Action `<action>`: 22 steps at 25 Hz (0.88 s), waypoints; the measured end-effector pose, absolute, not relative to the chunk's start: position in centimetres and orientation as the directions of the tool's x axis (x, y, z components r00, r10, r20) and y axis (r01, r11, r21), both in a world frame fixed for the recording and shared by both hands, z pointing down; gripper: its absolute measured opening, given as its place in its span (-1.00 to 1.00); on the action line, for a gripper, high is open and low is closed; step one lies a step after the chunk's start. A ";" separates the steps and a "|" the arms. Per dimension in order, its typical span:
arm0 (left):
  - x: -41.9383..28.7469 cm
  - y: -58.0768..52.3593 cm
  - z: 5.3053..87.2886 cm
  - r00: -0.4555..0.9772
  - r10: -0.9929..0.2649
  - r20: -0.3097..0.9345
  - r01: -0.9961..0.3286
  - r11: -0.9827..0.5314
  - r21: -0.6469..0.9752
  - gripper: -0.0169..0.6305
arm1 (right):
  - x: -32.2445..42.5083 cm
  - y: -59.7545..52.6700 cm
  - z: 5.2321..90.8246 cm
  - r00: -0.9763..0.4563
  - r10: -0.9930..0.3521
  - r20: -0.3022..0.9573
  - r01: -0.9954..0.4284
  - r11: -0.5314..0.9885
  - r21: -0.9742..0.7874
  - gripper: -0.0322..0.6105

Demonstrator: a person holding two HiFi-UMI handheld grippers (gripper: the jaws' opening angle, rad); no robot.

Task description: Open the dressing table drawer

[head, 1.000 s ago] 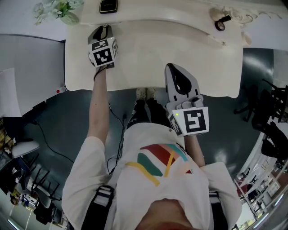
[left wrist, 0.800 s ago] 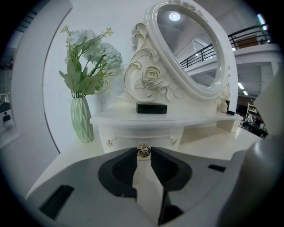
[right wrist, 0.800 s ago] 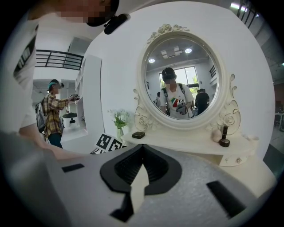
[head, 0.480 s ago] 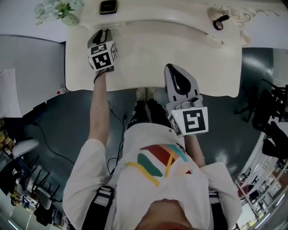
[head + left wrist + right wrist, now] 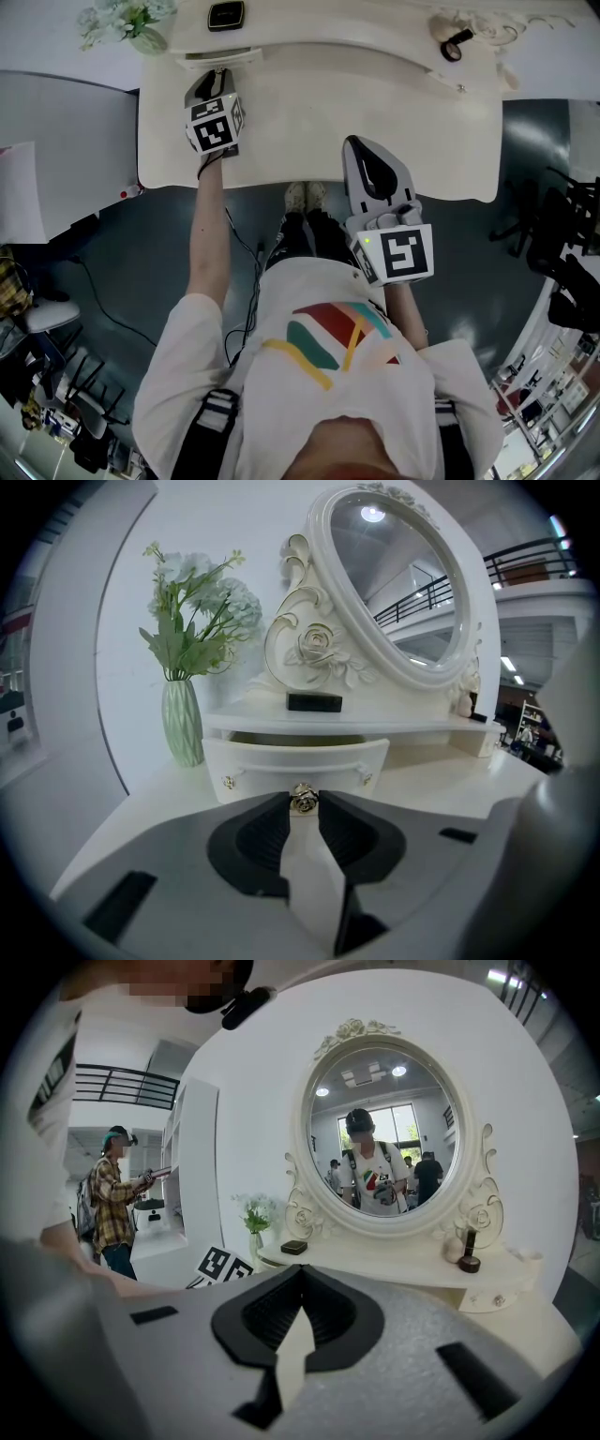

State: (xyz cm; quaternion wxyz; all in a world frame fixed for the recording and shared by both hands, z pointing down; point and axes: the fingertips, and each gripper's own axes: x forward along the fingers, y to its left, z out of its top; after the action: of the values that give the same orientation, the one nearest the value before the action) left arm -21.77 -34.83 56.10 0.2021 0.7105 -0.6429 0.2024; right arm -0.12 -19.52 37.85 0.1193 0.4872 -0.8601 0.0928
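Left gripper (image 5: 302,802) was on the job: its jaws pinched the little gold rose knob (image 5: 302,797) at the middle of the drawer (image 5: 295,759), pads pressed in from either side. The drawer sat under the shelf at the left end of the table (image 5: 375,103), beside the vase (image 5: 183,719), and it already stood a little way out, with a dark gap showing above its front. Right gripper (image 5: 301,1269) hung back over the table's near edge, jaws pressed together with nothing between them. That drawer looked small and light, so it should slide easily. The knob was the only real hold: hard, round and probably slick, and dainty too. I'd say a straight, level pull suited it best, since any twist could slip the pads off.
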 end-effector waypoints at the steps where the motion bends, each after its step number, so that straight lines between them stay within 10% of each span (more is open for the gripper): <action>1: -21.8 -34.7 56.1 0.092 -0.831 0.549 -0.995 -0.092 0.027 -0.66 | -0.1 -19.5 37.8 -0.497 -0.817 0.294 -0.860 0.508 -0.044 -0.90; 22: -21.9 -31.6 56.1 0.095 -0.824 0.559 -0.995 -0.097 0.026 -0.66 | -0.7 -18.3 37.4 -0.520 -0.807 0.278 -0.846 0.531 -0.043 -0.90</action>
State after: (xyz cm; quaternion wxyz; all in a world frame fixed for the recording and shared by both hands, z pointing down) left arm -21.89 -31.62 56.08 0.2055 0.7108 -0.6397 0.2081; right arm -0.65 -18.27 37.36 0.1128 0.4765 -0.8676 0.0867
